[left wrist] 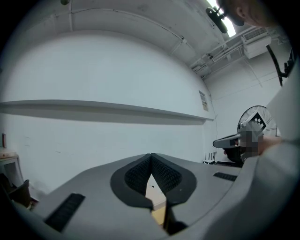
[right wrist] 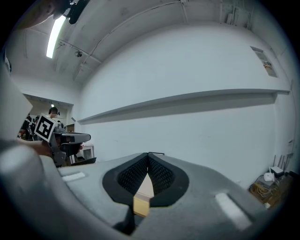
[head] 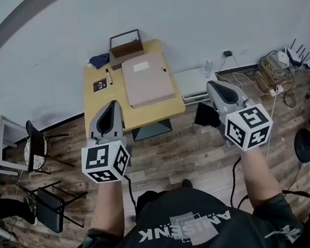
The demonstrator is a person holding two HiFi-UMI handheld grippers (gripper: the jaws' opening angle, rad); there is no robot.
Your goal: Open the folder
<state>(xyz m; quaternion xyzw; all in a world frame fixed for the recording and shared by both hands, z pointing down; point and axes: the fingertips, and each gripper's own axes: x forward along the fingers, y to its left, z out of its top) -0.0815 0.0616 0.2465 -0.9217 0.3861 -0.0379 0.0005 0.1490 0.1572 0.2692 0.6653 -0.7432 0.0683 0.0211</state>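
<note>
1. The folder [head: 147, 79] is seen lying closed and flat on the table [head: 93, 101], well ahead of the person. A box [head: 126, 46] is set just behind it, and a card [head: 100, 85] and a pen [head: 109, 76] lie to its left.
2. The left gripper [head: 114, 105] is held about level, with its jaws pressed fully together; nothing is gripped between them.
3. The right gripper [head: 211, 84] is likewise closed tight and empty.
4. Both are held out in front of the body and pointed toward the table, probably because the folder has not yet been reached.
5. The task is judged not begun. The jaws would have to be parted before the folder's edge could be taken and lifted.
</note>
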